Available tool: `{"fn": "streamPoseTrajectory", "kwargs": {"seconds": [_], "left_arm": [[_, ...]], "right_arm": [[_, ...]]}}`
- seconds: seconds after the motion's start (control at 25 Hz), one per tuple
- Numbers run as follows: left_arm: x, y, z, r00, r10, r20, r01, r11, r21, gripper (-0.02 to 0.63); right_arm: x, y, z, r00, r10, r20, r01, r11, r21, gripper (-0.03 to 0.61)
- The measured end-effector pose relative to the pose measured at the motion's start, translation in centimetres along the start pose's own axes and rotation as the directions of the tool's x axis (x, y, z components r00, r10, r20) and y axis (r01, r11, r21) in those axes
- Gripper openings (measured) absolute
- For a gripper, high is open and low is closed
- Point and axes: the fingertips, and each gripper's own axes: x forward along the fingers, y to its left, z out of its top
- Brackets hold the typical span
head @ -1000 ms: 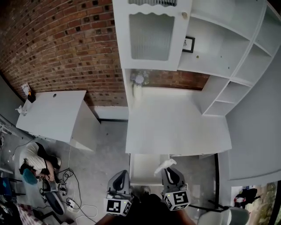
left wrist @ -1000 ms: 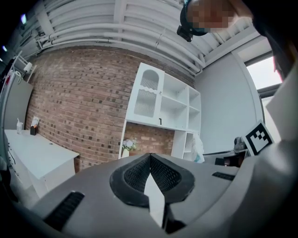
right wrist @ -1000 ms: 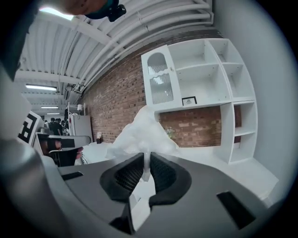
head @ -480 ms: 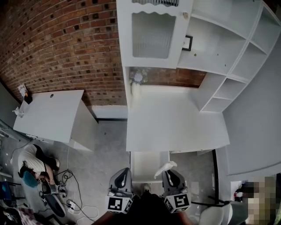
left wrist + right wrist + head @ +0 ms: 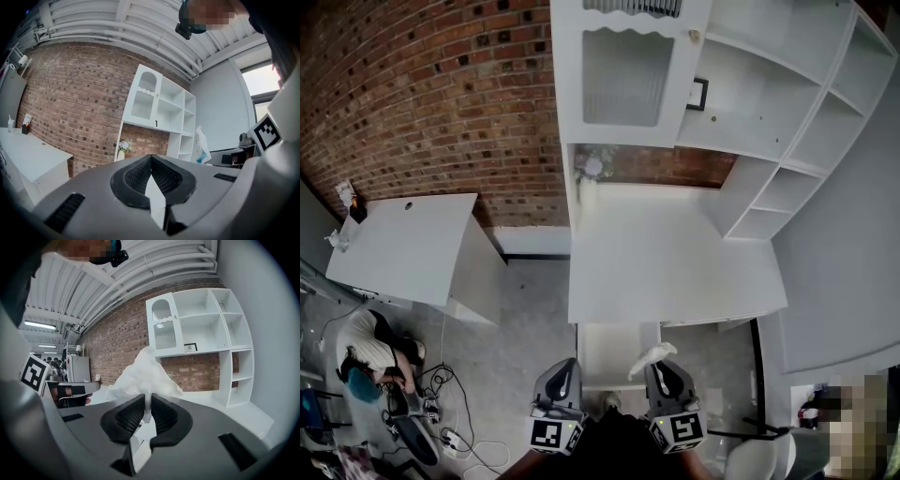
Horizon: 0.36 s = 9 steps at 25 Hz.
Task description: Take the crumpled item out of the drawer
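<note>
Now the right tool (image 5: 146,405) pinches the crumpled item (image 5: 142,373) over the open drawer (image 5: 614,349); the left tool (image 5: 151,158) beside the drawer is closed, empty.

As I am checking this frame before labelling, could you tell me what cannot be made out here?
- Drawer, head view: its back is hidden under the desk top; what else it holds is unclear.
- Crumpled item, right gripper view: its lower end is hidden between the right gripper's shut jaws; material unclear.
- Framed picture, head view: too small to read.
- Person on the floor, head view: too small; activity unclear.
</note>
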Motion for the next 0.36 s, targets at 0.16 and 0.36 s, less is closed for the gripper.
{"fn": "streamPoseTrajectory", "kwargs": {"seconds": [0.16, 0.36], "left_arm": [[0.15, -0.04, 0.17, 1.000, -0.007, 0.001, 0.007, 1.000, -0.007, 0.025], [-0.12, 0.07, -0.48, 1.000, -0.021, -0.010, 0.021, 1.000, 0.005, 0.025]], "right_arm": [[0.24, 0.63, 0.67, 1.000, 0.023, 0.014, -0.023, 1.000, 0.014, 0.060], [0.10, 0.93, 1.15, 1.000, -0.001, 0.023, 0.000, 1.000, 0.029, 0.060]]}}
